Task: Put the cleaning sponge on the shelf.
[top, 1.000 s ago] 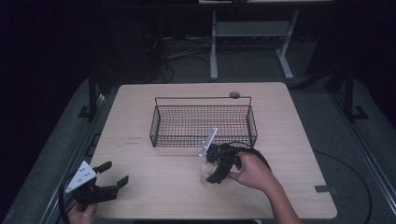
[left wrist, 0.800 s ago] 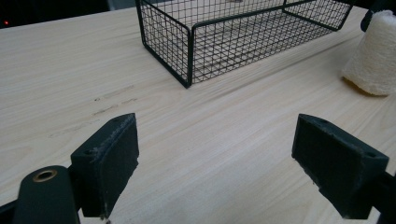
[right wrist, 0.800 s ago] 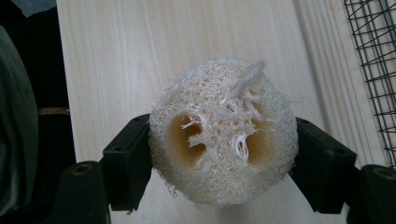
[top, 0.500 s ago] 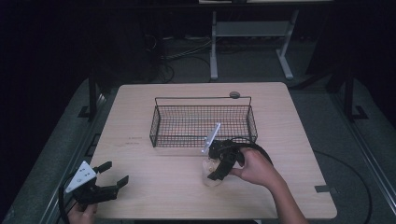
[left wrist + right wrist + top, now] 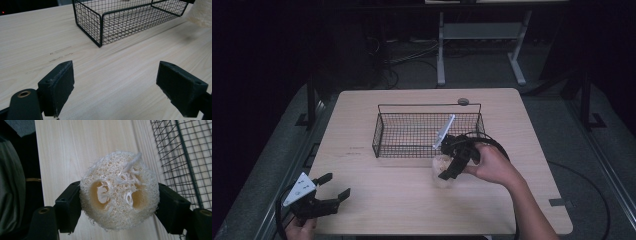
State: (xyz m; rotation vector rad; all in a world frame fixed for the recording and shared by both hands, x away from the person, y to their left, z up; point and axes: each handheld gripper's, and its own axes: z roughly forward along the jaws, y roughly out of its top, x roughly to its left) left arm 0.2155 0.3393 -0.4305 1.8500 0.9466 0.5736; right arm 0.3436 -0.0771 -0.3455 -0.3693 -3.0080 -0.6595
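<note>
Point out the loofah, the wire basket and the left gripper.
loofah (image 5: 119,191): right gripper view, its holed cut face.
wire basket (image 5: 427,105): high view, far top rim.
left gripper (image 5: 335,186): high view, gap between its open fingertips.

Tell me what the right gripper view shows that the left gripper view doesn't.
Right gripper view alone: the right gripper shut on a round loofah sponge, its holes and fibres seen close up, with the jaws pressing on both sides. Left gripper view alone: the left gripper open with nothing between its jaws, above bare wood, and a corner of the wire basket seen from the side. Both share: the light wooden table and the black mesh of the basket; the left gripper view also catches an edge of the sponge at its top right.
</note>
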